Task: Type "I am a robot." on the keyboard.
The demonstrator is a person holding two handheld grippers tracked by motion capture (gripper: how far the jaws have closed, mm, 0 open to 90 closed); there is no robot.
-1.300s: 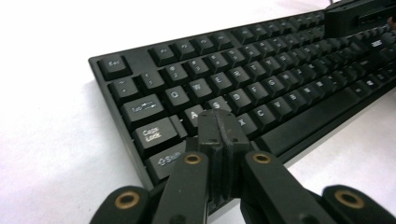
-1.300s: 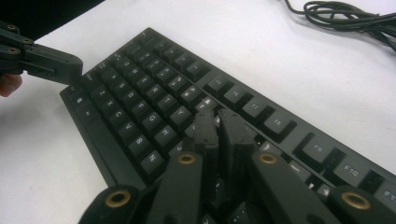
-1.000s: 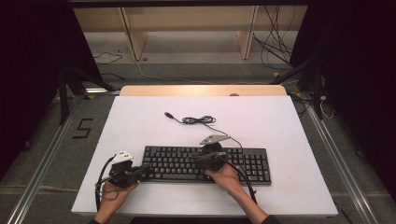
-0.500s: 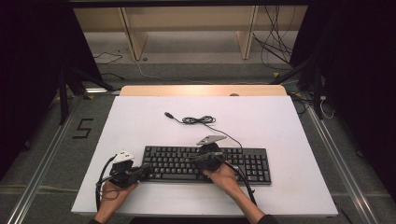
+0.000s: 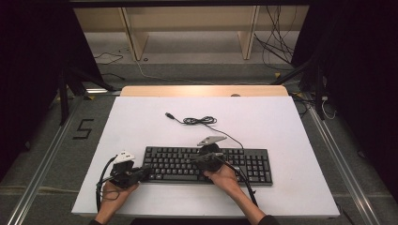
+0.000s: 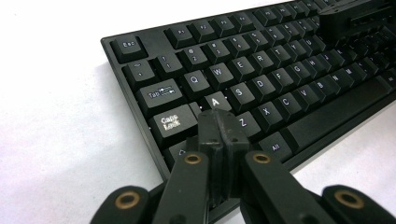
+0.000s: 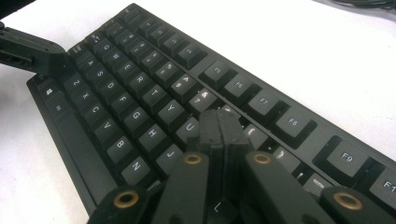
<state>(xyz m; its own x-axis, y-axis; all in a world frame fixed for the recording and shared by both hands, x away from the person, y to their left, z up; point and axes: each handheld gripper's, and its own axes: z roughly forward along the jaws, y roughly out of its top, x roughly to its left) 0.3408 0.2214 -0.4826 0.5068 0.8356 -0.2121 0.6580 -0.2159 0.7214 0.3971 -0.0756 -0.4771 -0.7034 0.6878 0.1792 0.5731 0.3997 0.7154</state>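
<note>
Near the front edge of the white worktop lies a black keyboard, long side running left-right, roughly centred. Its cable runs off the far side and sits in a loose coil with the plug pointing far-left.

Left tongs are at the keyboard's left end, jaws pressed together with nothing between them. From the left gripper view the tips sit over the A / Caps Lock keys; can't tell if they press a key.

Right tongs are over the middle of the keyboard, jaws also pressed together and empty. From the right gripper view the tips sit above the U / J area, with the left tongs visible at the far end of the key rows.

Both hands come in from the near edge.
</note>
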